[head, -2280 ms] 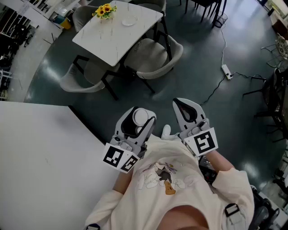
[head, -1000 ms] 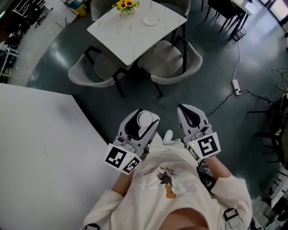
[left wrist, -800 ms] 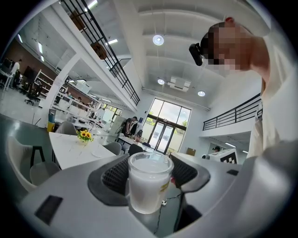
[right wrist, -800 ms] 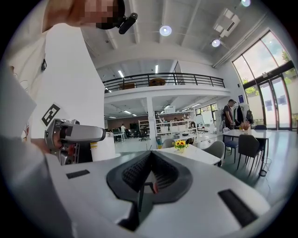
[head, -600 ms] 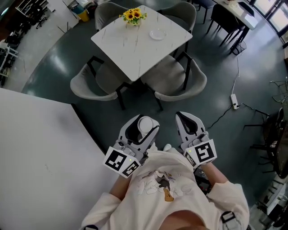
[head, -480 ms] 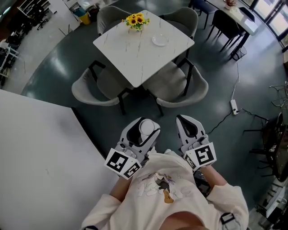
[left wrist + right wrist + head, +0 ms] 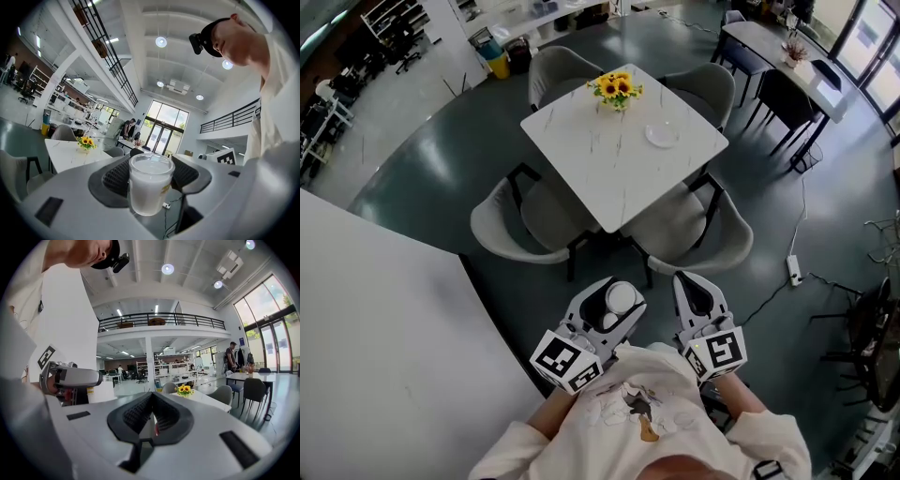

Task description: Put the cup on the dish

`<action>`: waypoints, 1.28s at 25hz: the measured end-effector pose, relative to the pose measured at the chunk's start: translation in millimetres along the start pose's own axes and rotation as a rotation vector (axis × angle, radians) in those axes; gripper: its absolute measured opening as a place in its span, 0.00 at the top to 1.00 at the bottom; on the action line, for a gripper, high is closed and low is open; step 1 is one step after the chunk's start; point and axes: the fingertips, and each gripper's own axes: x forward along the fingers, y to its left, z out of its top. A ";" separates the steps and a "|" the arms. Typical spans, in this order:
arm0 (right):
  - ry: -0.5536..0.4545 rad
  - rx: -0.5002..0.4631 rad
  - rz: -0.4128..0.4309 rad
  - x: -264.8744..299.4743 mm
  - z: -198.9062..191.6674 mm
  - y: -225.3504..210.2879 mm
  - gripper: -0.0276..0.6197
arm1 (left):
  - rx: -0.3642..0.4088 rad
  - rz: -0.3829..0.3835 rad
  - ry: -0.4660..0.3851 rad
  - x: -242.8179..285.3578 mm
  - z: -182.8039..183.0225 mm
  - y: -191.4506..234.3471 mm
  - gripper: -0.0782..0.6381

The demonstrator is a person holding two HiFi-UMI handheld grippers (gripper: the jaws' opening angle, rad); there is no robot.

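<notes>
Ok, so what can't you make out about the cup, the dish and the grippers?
- Base of the cup: left gripper view, cut off by the body of the left gripper.
- Its contents: the cloudy wall hides whether it holds anything.
- Its yellow mark: left gripper view, too small to read.
- The dish: head view, too small to tell if empty; both gripper views see the table nearly edge-on.

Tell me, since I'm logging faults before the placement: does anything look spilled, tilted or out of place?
Nothing stands out. The cup sits upright in the left gripper, no spill visible, and the dish lies flat on the white table near the sunflowers.
</notes>
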 end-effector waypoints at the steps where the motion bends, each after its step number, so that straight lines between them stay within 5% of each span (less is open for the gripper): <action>1: 0.000 0.002 -0.004 4.8 0.9 1.2 0.95 | -0.001 -0.005 0.003 -0.8 2.2 4.3 0.50; 14: 0.014 0.025 -0.076 41.5 2.3 4.9 0.95 | -0.005 -0.057 0.028 6.3 21.4 47.0 0.50; 32: 0.022 0.018 -0.119 108.1 11.1 -61.3 0.95 | -0.018 -0.064 0.039 78.2 45.5 107.9 0.50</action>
